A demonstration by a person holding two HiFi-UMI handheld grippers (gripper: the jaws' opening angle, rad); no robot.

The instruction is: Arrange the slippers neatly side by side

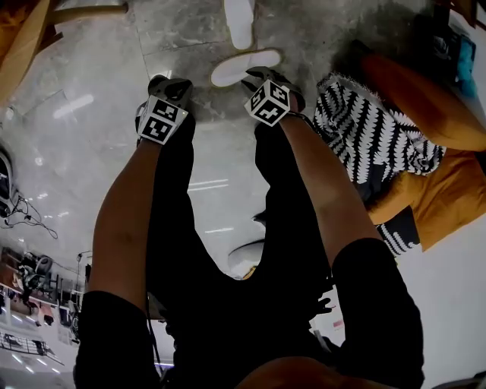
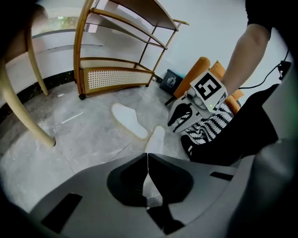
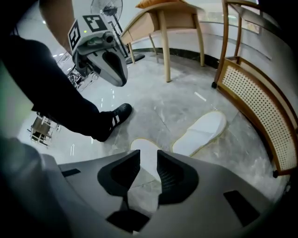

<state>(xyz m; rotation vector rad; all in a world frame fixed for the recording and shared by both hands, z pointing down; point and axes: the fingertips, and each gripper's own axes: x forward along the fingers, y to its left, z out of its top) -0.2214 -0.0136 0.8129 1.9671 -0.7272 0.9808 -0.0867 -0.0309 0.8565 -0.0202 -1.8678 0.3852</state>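
Observation:
Two white slippers lie apart on the grey marble floor. The far slipper [image 1: 240, 23] points away from me; the near slipper [image 1: 244, 67] lies crosswise below it. My right gripper [image 1: 266, 74] hangs over the near slipper's right end, pointing steeply down. In the right gripper view its jaws [image 3: 148, 160] stand open, and the near slipper [image 3: 145, 151] shows through the gap, with the far slipper [image 3: 201, 134] to the right. My left gripper [image 1: 168, 83] hovers left of the near slipper; its jaws [image 2: 147, 160] are shut with nothing in them, above the near slipper [image 2: 156, 138].
A wooden rack with a cane panel [image 2: 114, 76] stands beyond the slippers. A zebra-patterned cloth [image 1: 368, 129] and orange cushions [image 1: 425, 99] lie to the right. A wooden table leg [image 3: 164, 46] and the person's black shoe [image 3: 114, 118] are nearby.

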